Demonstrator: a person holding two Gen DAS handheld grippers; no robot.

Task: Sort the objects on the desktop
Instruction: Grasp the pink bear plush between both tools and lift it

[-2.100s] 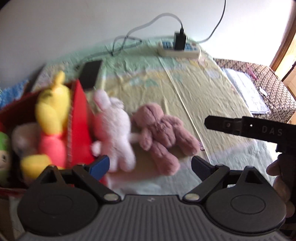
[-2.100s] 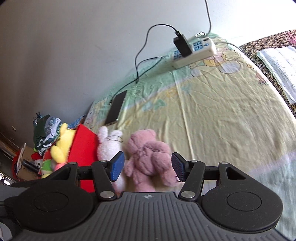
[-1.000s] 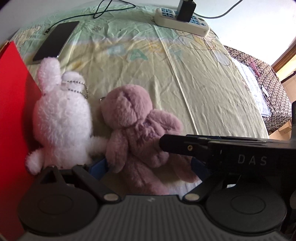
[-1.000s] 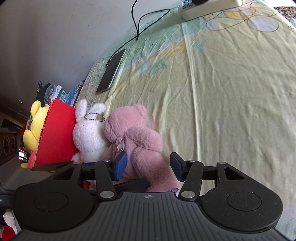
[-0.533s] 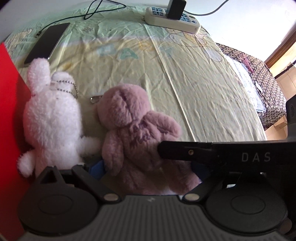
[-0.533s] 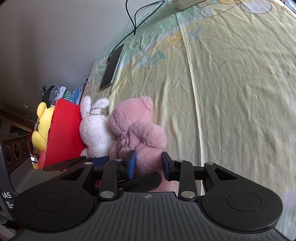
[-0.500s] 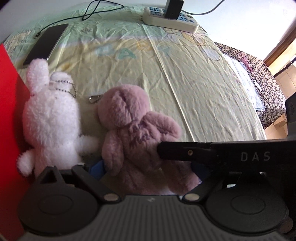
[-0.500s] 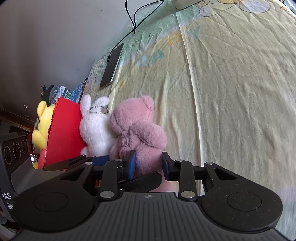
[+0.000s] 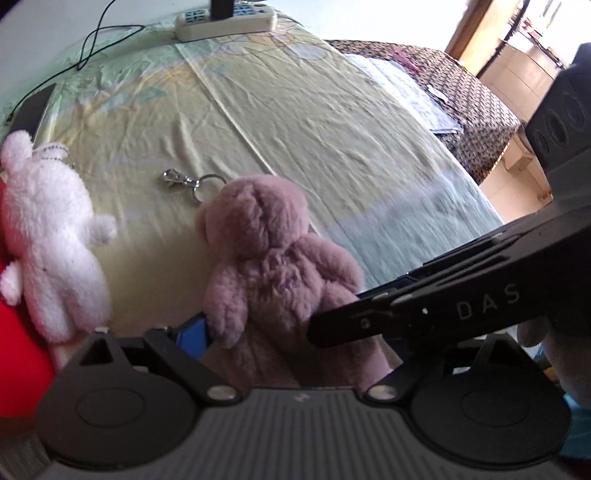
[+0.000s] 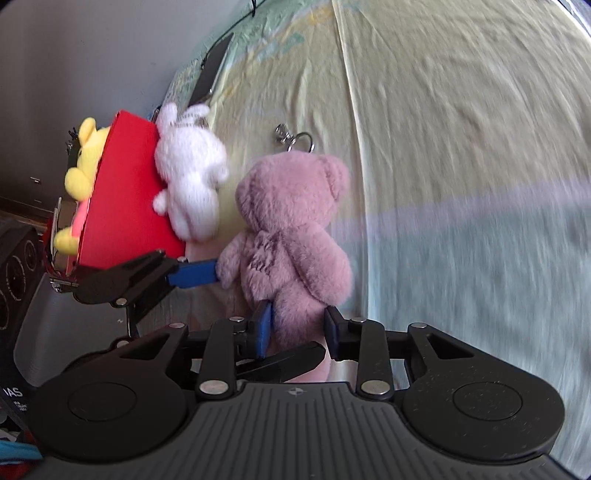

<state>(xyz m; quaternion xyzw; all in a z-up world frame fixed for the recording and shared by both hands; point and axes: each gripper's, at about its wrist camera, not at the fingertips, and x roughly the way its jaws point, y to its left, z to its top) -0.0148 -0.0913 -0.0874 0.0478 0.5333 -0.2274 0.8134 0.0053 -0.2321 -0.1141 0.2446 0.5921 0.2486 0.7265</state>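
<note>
A pink plush bear [image 9: 273, 266] with its back to me sits between the wide-apart fingers of my open left gripper [image 9: 291, 332]. The left blue pad [image 9: 192, 332] is beside the bear's arm. My right gripper [image 10: 297, 326] is shut on the bear's [image 10: 291, 236] lower body. Its black finger [image 9: 369, 321] crosses in from the right in the left wrist view. A metal keyring [image 10: 291, 138] lies by the bear's head. A white plush bunny [image 10: 188, 173] leans on the red box [image 10: 125, 206], apart from the bear.
A yellow plush toy [image 10: 86, 155] sits inside the red box. On the yellow-green sheet [image 9: 332, 129] lie a dark phone [image 10: 214, 72] and a white power strip [image 9: 225, 20] with cables at the far edge. Papers [image 9: 399, 74] lie on a patterned cloth at the right.
My right gripper has shut on the pink bear and drawn it rightwards away from the white bunny, which uncovered the keyring. Both views have swung to the right.
</note>
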